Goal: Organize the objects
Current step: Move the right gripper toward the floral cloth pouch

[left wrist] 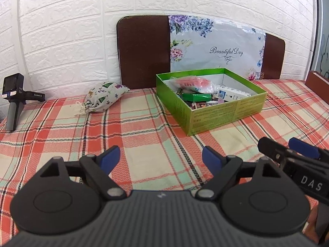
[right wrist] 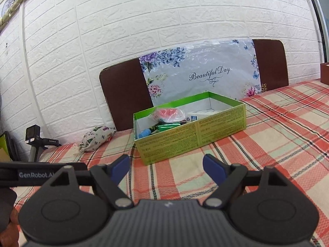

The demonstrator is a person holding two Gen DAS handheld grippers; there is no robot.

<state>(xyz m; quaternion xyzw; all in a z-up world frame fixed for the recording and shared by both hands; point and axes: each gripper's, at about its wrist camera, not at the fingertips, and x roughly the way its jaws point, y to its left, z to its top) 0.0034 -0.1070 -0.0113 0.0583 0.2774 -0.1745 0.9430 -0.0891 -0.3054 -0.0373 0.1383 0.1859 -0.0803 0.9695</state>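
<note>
A green open box [left wrist: 226, 113] stands on the plaid cloth and holds several small items: a pink packet [left wrist: 193, 83], a green carton [left wrist: 196, 97], a white box [left wrist: 232, 94]. It also shows in the right wrist view [right wrist: 193, 131]. A patterned drawstring pouch [left wrist: 104, 96] lies to the left of the box; it also shows in the right wrist view [right wrist: 96, 138]. My left gripper [left wrist: 161, 158] is open and empty, low over the cloth in front of the box. My right gripper [right wrist: 166, 165] is open and empty, just short of the box's front wall; it also shows in the left wrist view [left wrist: 287, 146].
A small camera on a grip stand [left wrist: 13, 100] stands at the far left. A brown board [left wrist: 144, 51] and a floral "Beautiful Day" sheet [left wrist: 216, 47] lean on the white brick wall. A brown box edge [left wrist: 317, 82] is at the far right.
</note>
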